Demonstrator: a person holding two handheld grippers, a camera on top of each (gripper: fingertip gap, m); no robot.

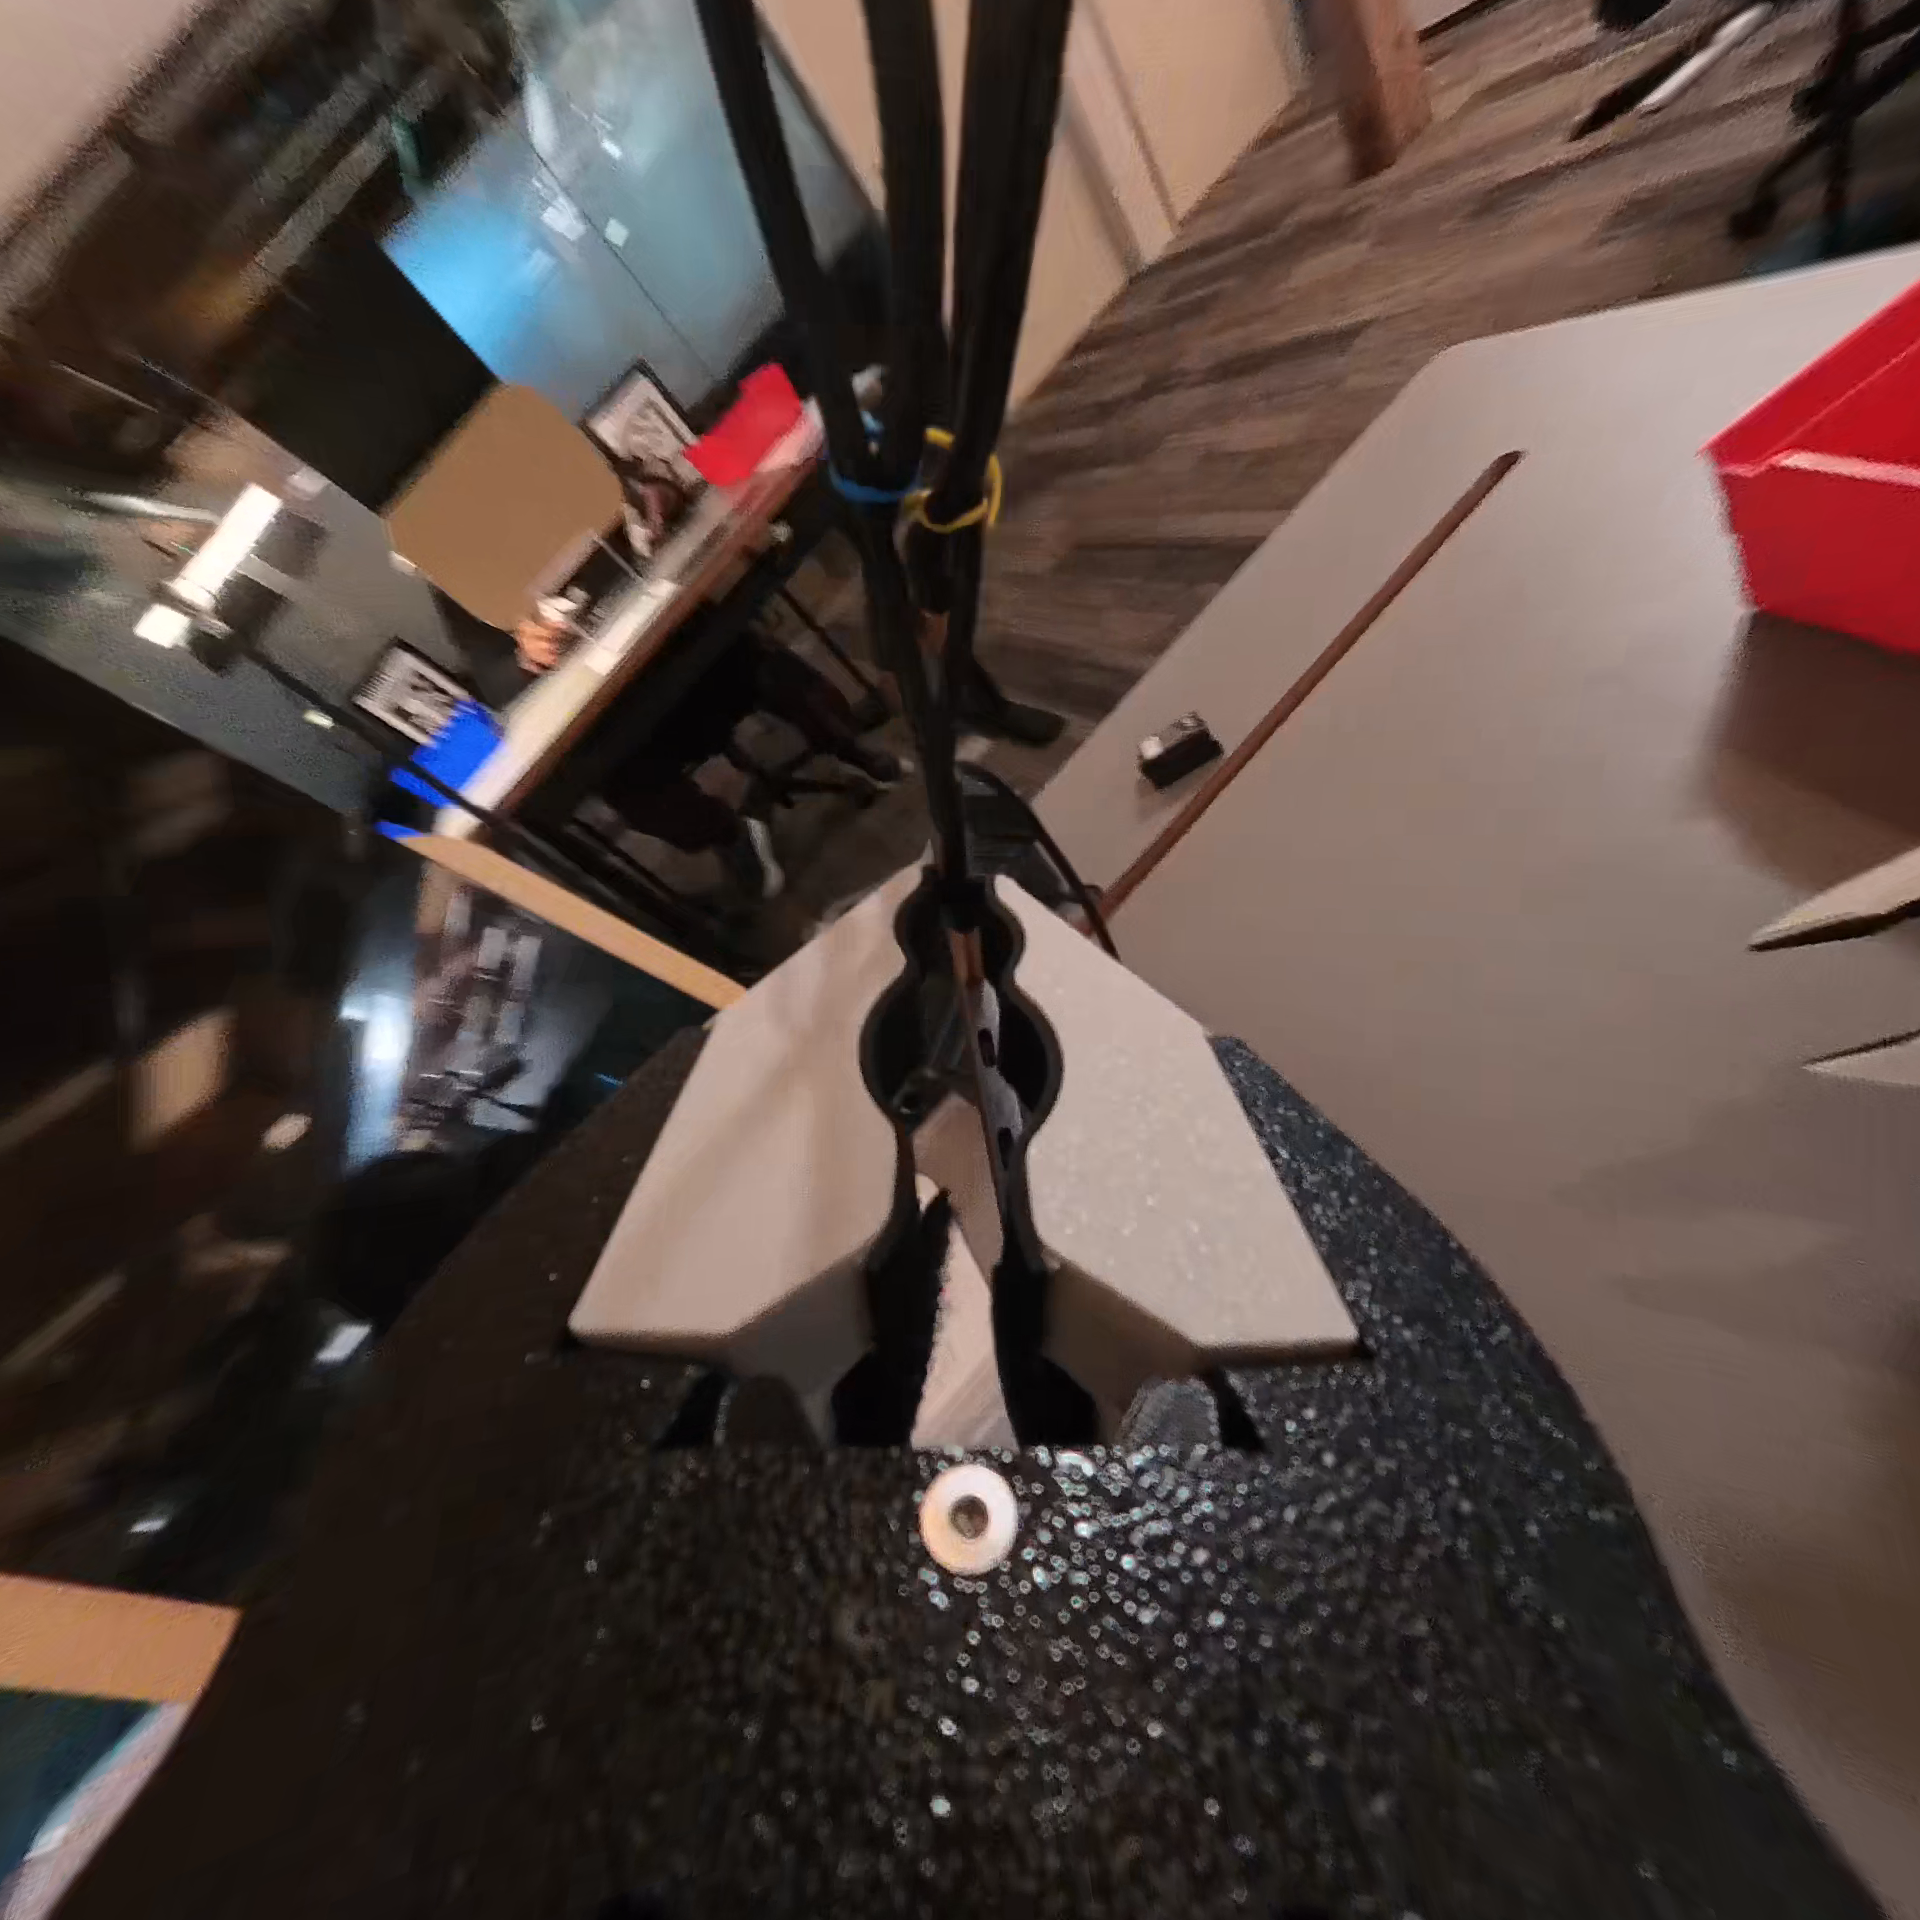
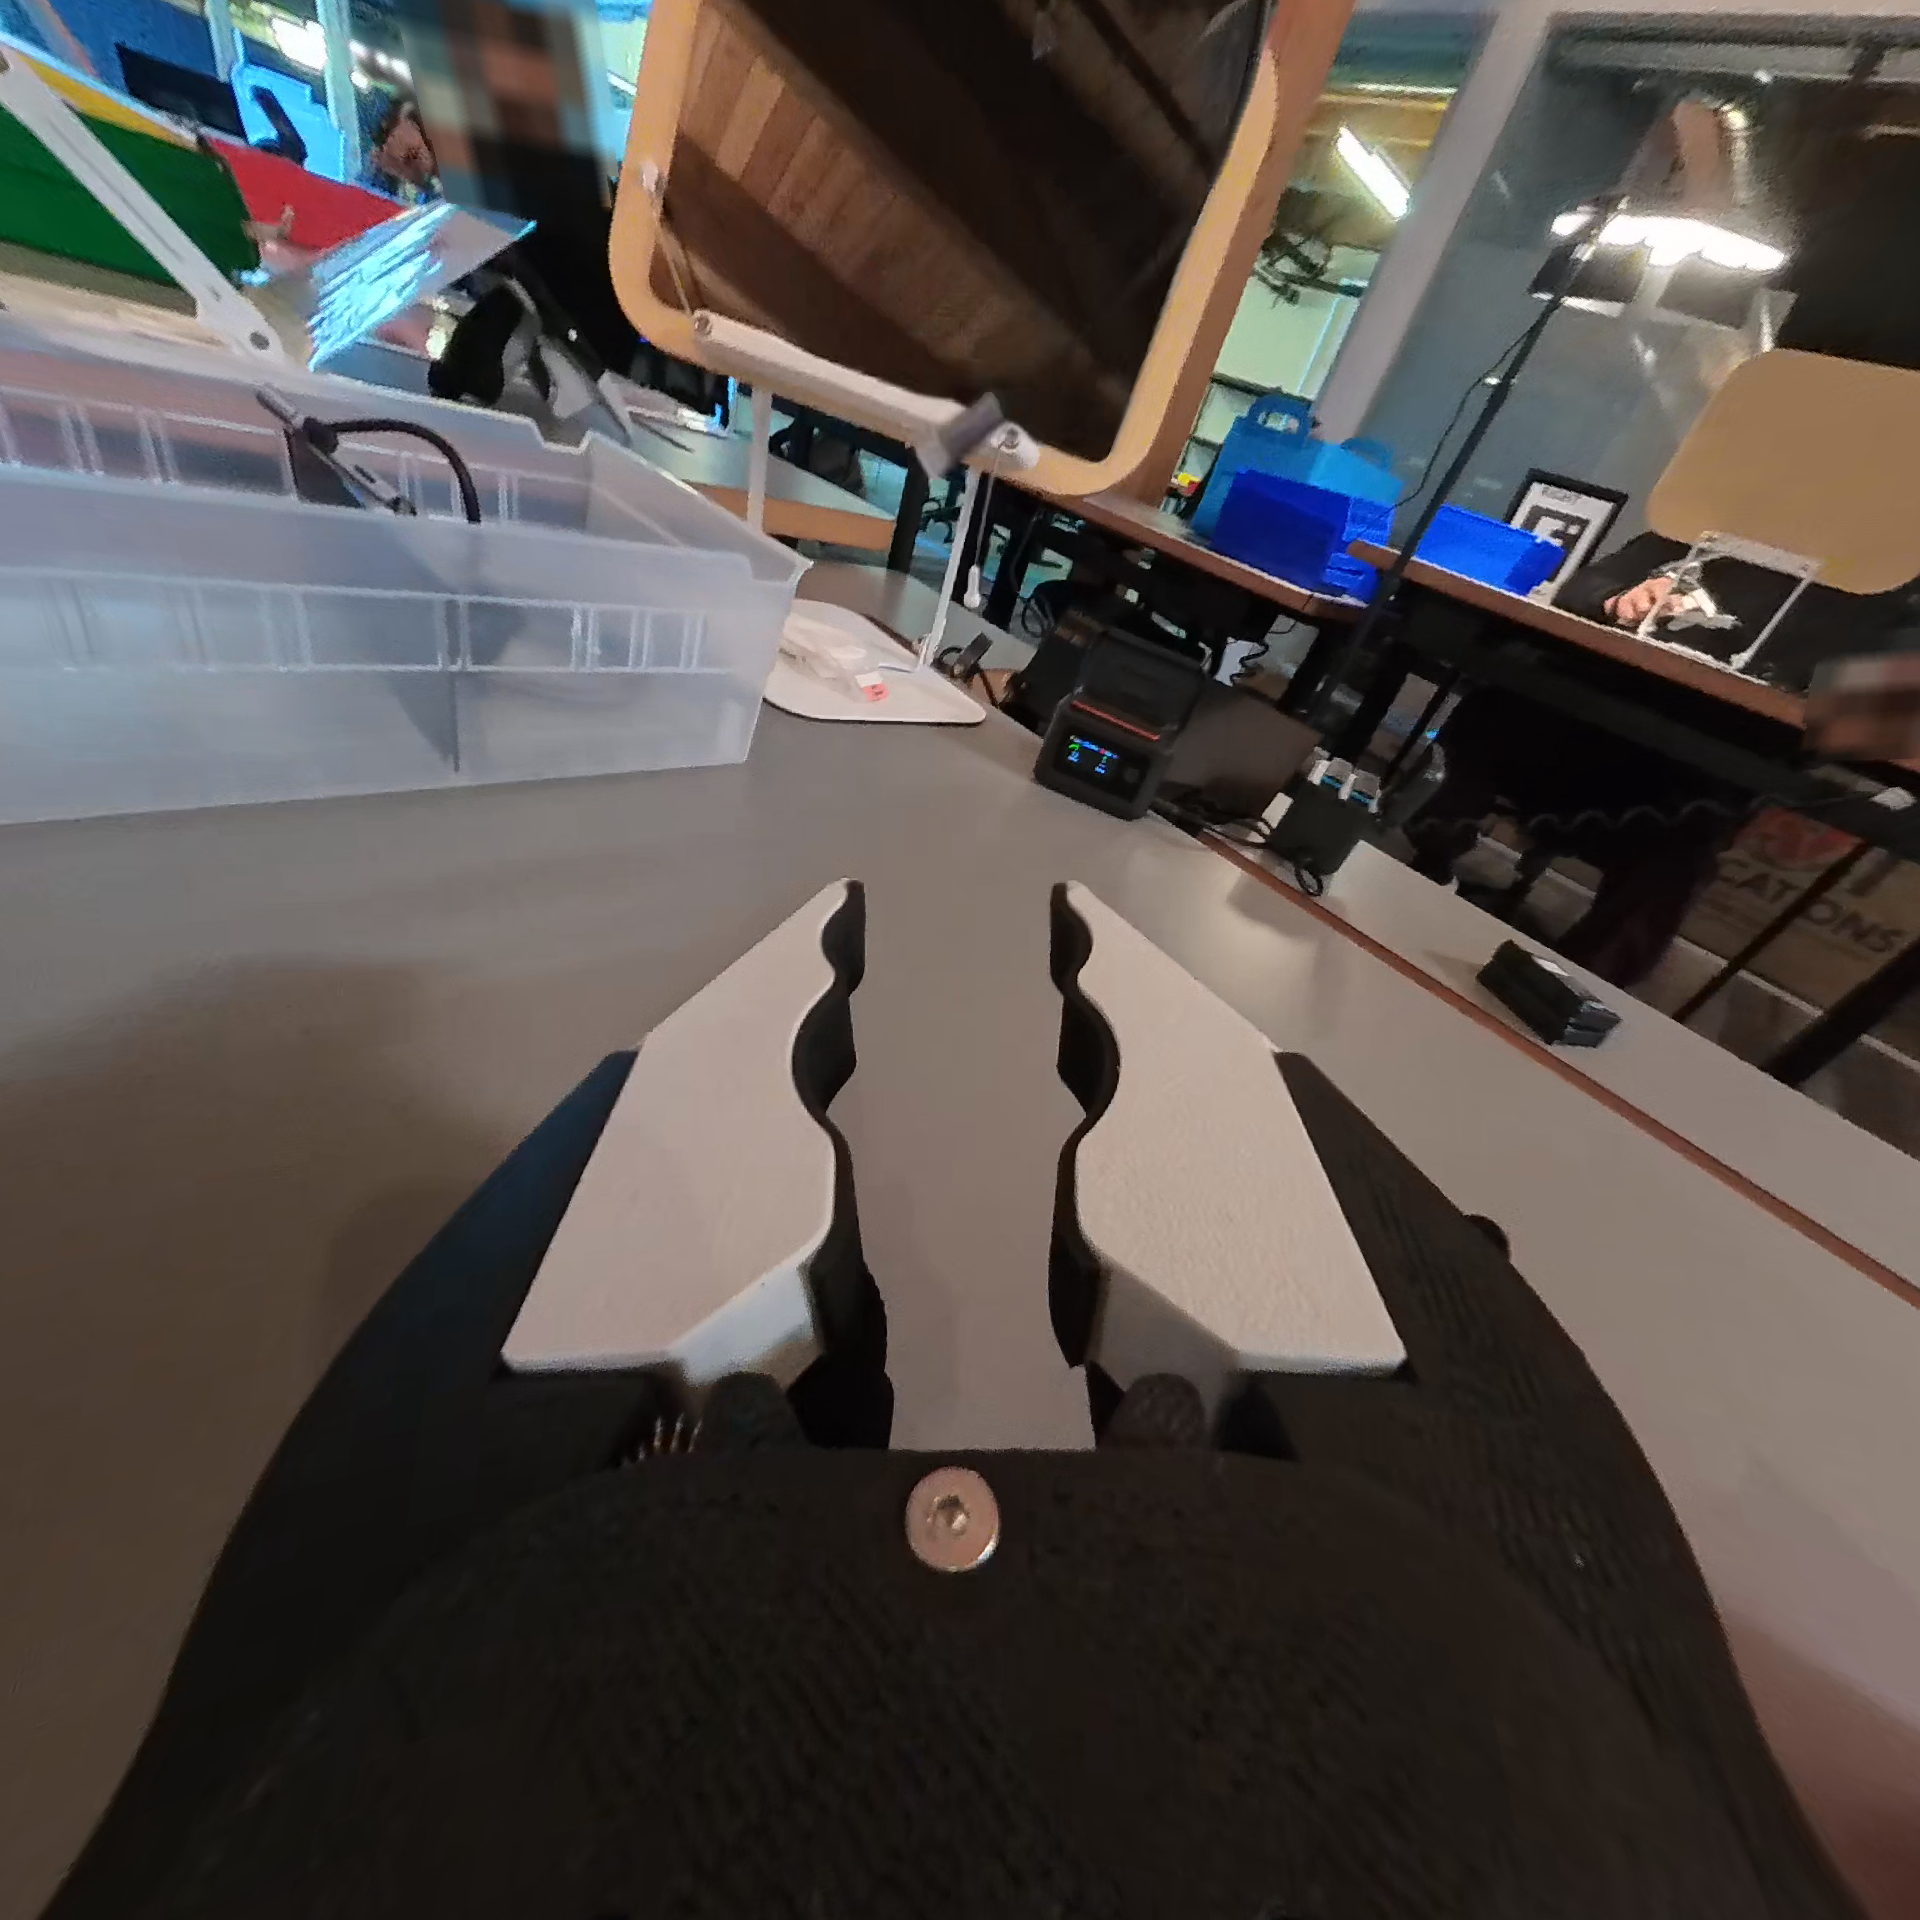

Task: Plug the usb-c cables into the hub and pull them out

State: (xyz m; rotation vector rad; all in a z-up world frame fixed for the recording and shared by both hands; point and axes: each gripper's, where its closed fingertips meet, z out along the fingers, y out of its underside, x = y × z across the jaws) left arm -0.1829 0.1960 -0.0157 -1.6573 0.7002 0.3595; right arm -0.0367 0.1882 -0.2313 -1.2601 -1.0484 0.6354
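In the left wrist view my left gripper [image 1: 951,894] is shut on a bundle of black usb-c cables [image 1: 935,312]. The cables run away from the fingertips, tied with a blue band [image 1: 873,488] and a yellow band [image 1: 961,499]; one strand lies between the fingers. The view is tilted and blurred. In the right wrist view my right gripper [image 2: 956,904] is open and empty, low over the grey table [image 2: 416,987]. A dark hub [image 2: 317,462] with a black cable [image 2: 447,447] sits in a clear plastic bin [image 2: 416,644] at the far left.
A red tray [image 1: 1849,499] stands on the table in the left wrist view. A small black block [image 2: 1548,992] lies near the table's right edge. A black device with a lit screen [image 2: 1101,748] and a white lamp base [image 2: 873,691] stand behind. A person's hand [image 2: 1642,597] rests on a far table. Across from one pair of fingers to the other is roughly 25 centimeters.
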